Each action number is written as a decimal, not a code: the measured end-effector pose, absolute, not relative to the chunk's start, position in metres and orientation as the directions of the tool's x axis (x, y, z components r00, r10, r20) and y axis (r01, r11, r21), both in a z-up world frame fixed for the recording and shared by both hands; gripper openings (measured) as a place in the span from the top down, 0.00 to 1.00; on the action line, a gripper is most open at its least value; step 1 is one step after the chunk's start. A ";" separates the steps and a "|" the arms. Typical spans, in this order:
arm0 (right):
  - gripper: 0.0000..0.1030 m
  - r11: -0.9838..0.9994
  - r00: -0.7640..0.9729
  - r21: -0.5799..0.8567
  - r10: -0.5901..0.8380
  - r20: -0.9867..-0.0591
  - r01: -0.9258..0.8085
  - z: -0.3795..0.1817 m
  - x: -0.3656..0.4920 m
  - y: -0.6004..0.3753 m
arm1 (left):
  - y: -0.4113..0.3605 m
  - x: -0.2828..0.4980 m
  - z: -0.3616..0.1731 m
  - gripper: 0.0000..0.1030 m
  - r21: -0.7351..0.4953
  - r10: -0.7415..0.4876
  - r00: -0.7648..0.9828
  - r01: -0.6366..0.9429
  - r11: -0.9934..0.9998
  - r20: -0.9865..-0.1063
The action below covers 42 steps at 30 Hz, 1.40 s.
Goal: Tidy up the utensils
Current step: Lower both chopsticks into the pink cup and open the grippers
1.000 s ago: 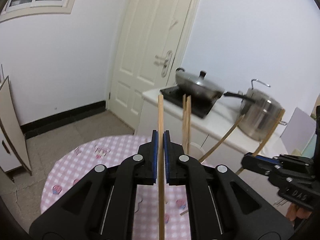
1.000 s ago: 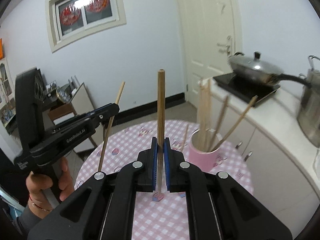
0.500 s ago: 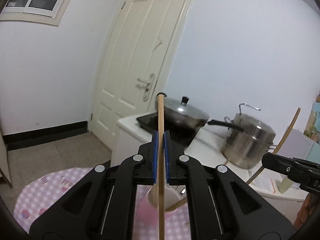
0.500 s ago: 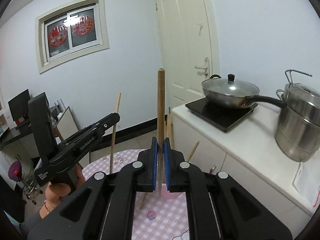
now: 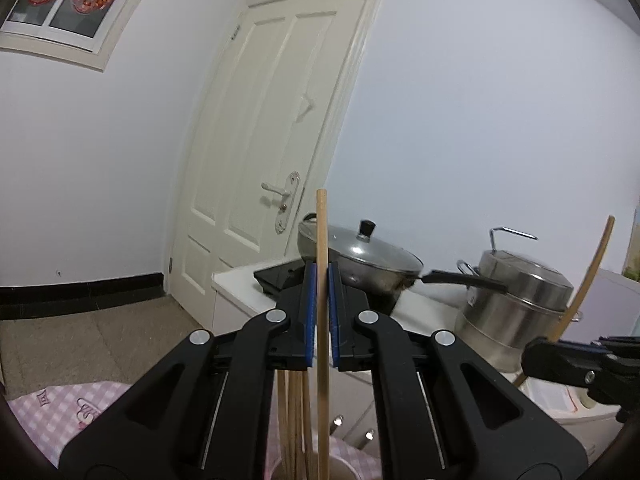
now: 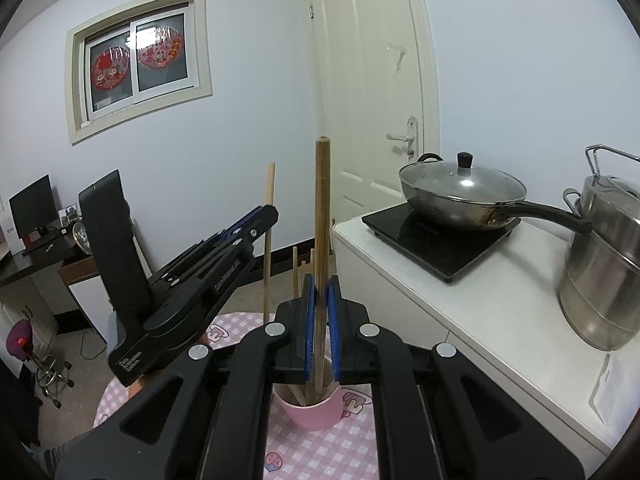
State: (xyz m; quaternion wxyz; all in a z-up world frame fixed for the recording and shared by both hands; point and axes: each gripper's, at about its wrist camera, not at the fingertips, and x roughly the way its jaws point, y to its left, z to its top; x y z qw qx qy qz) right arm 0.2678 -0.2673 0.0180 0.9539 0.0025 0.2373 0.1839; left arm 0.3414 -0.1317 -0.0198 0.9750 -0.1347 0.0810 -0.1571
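My left gripper (image 5: 322, 280) is shut on a light wooden chopstick (image 5: 322, 232) held upright; its lower end reaches down to the pink cup's rim (image 5: 340, 466), which shows at the bottom edge with several chopsticks in it. My right gripper (image 6: 321, 292) is shut on a darker wooden chopstick (image 6: 321, 200), upright, its lower end inside the pink cup (image 6: 316, 412) on the checked tablecloth (image 6: 320, 456). The left gripper also shows in the right wrist view (image 6: 264, 216) with its chopstick (image 6: 269, 216). The right gripper's tip (image 5: 536, 350) and chopstick (image 5: 592, 272) show at the right of the left wrist view.
A white counter (image 6: 460, 300) stands right beside the table, with a black induction hob (image 6: 432, 236), a lidded wok (image 6: 460, 192) and a steel steamer pot (image 6: 604, 256). A white door (image 6: 372, 80) is behind. A desk with a monitor (image 6: 32, 204) is at the left.
Both grippers have come over the pink cup and tilted level. The right chopstick's lower end now stands inside the cup; the left chopstick has come down to its rim.
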 end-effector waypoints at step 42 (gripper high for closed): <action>0.93 0.935 0.697 0.136 0.337 -0.633 -0.329 -0.060 0.273 -0.241 | -0.121 0.319 -0.096 0.50 -0.177 -0.326 0.865 0.278 0.944 -0.383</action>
